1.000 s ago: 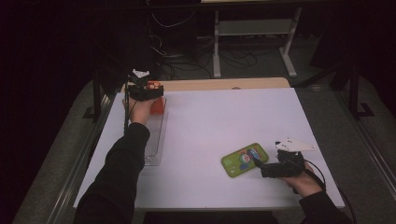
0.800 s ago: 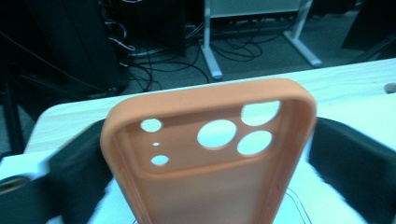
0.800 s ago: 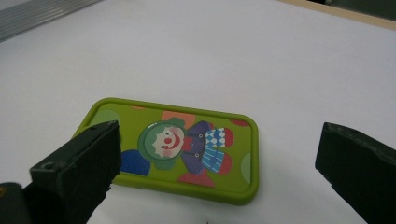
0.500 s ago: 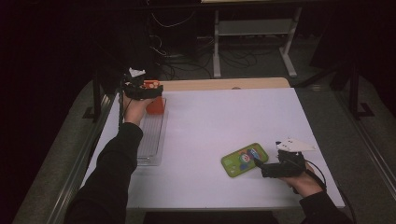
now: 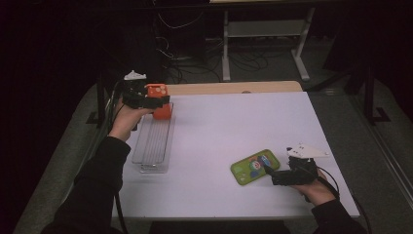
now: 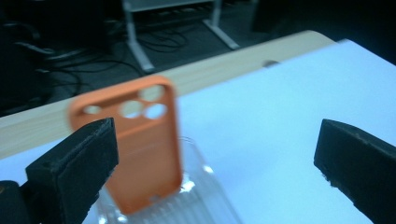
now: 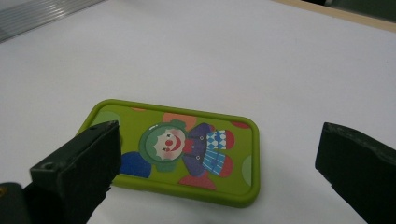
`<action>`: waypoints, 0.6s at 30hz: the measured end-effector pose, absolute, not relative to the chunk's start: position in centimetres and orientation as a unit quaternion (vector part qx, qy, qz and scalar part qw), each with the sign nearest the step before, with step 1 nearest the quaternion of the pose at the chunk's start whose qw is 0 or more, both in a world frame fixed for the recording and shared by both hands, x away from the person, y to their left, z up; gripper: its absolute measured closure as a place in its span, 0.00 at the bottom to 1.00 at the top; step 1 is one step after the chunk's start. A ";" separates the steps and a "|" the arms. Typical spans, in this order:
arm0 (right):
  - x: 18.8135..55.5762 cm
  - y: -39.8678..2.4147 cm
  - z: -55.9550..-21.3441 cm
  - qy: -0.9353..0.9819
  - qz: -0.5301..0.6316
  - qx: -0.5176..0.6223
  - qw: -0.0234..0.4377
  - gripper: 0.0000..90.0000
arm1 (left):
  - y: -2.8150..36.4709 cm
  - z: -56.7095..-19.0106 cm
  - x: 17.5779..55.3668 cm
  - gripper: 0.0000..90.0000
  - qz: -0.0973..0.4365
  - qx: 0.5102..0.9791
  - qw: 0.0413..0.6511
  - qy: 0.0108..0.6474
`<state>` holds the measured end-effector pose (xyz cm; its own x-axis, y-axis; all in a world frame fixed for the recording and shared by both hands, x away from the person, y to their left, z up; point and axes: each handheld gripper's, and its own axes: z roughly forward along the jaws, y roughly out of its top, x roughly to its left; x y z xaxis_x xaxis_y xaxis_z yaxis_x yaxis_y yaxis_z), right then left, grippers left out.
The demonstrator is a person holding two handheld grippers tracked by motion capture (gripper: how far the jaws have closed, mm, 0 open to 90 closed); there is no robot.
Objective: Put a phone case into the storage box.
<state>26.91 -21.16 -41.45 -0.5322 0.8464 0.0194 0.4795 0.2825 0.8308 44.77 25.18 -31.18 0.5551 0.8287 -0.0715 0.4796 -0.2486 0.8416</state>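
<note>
Your left tongs just opened wide, orange phone case upright in clear rack ahead, right tongs open, empty, green clown case flat on tabletop just ahead.

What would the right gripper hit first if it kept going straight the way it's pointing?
Probably the green phone case, lying flat on the white table just ahead of the open right gripper; depth is hard to judge.

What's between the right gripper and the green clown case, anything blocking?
Nothing visible. The right gripper sits open just short of the green case, which lies flat on bare white table.
</note>
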 end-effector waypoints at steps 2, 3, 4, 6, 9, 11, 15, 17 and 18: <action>26.9 -21.1 -41.5 0.771 0.417 0.429 0.220 0.00 | 24.6 -30.9 43.9 0.00 0.187 0.772 0.448 0.410; 26.9 -21.1 -41.5 0.771 0.417 0.428 0.221 0.00 | 24.4 -30.8 43.6 0.00 0.185 0.775 0.449 0.405; 26.9 -21.1 -41.5 0.772 0.417 0.426 0.221 0.00 | 24.0 -30.7 43.2 0.00 0.182 0.777 0.454 0.395; 26.9 -21.1 -41.5 0.773 0.416 0.426 0.221 0.00 | 23.2 -30.6 42.3 0.00 0.172 0.781 0.463 0.382; 27.0 -21.0 -41.5 0.775 0.414 0.424 0.221 0.00 | 21.8 -30.8 41.0 0.00 0.161 0.794 0.467 0.355; 27.0 -21.0 -41.6 0.773 0.414 0.427 0.218 0.00 | 20.9 -31.1 40.3 0.00 0.151 0.801 0.468 0.341; 27.0 -21.1 -41.6 0.773 0.414 0.428 0.219 0.00 | 19.4 -31.7 39.1 0.00 0.141 0.810 0.471 0.319; 27.0 -21.1 -41.6 0.773 0.414 0.427 0.220 0.00 | 18.8 -32.1 38.4 0.00 0.137 0.812 0.474 0.312; 27.0 -21.2 -41.6 0.772 0.415 0.427 0.221 0.00 | 18.6 -32.2 38.2 0.00 0.135 0.814 0.474 0.308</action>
<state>27.02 -21.18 -41.59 -0.5374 0.8432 0.0137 0.4770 0.2905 0.8295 38.17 18.60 -32.22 0.7743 0.6287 -0.0726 0.3729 -0.3605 0.8549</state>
